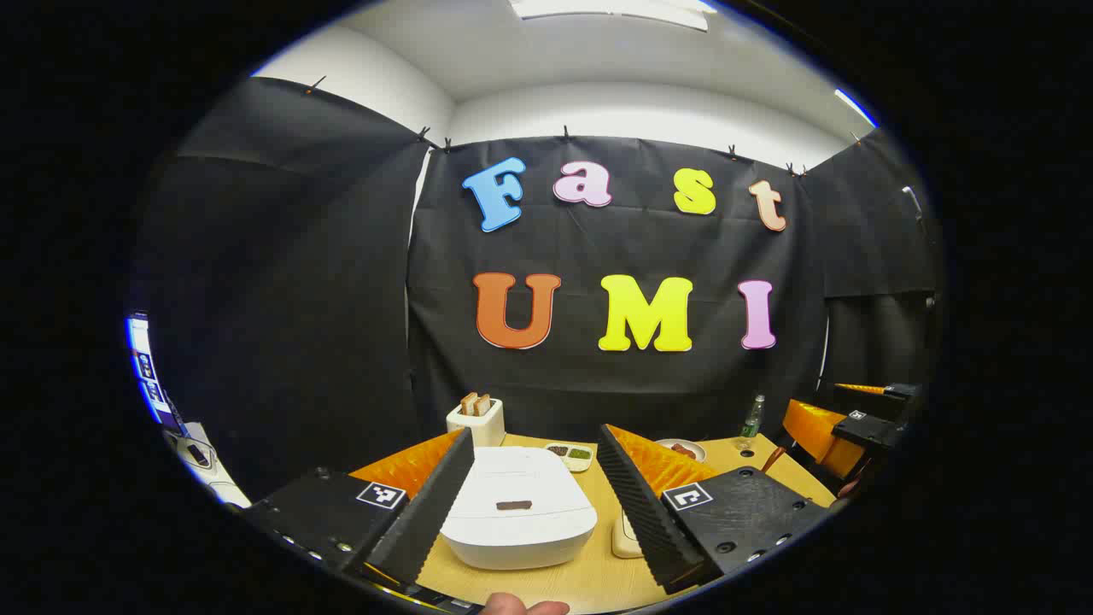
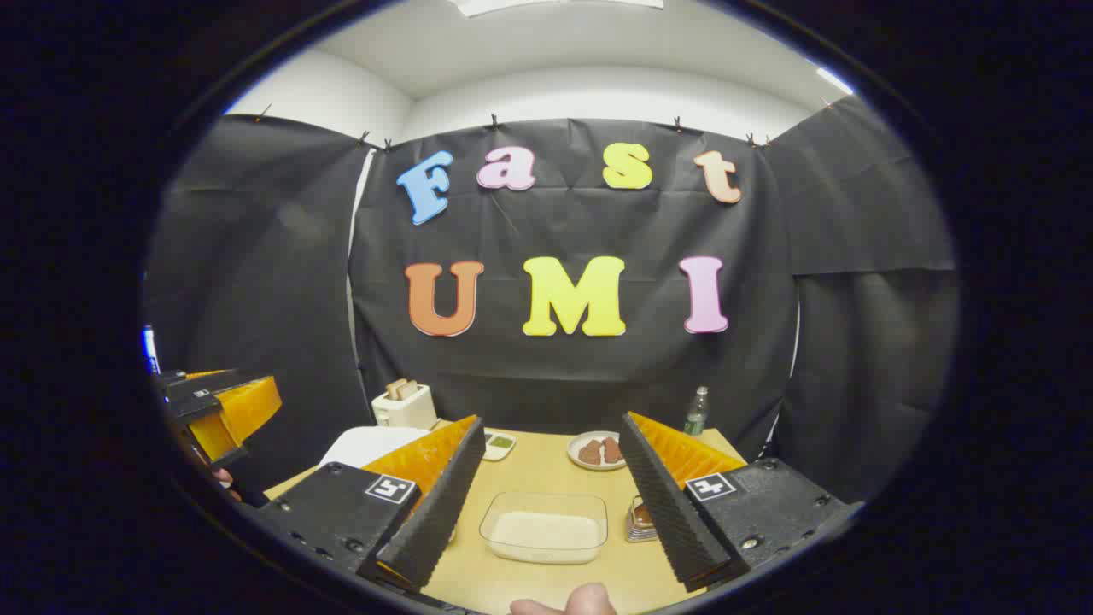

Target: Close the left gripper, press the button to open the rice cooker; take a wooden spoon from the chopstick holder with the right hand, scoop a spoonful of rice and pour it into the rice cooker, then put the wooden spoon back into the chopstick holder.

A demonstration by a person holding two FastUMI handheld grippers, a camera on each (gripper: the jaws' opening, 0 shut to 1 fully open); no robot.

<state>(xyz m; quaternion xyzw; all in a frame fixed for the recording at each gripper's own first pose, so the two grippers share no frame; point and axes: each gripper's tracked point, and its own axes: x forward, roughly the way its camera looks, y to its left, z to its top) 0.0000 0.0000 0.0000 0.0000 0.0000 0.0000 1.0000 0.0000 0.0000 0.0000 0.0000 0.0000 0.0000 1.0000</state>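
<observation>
The white rice cooker (image 1: 518, 508) sits on the wooden table with its lid down and a dark button (image 1: 513, 505) on top. My left gripper (image 1: 535, 433) hovers above it, open, one finger on each side. In the right gripper view, my right gripper (image 2: 551, 420) is open over a clear tub of rice (image 2: 546, 528). A small metal holder (image 2: 636, 519) with something brown in it sits right of the tub, mostly hidden by a finger. A thin brown handle (image 1: 773, 459) sticks up at the table's right end. The rice cooker (image 2: 367, 444) lies to the left.
A white toaster (image 1: 476, 418) with bread stands at the back. Nearby are a two-part sauce dish (image 1: 570, 455), a plate of brown food (image 2: 595, 450) and a green bottle (image 2: 698, 412). A cream object (image 1: 626, 538) lies right of the cooker. A thumb (image 2: 581, 598) shows at the bottom edge.
</observation>
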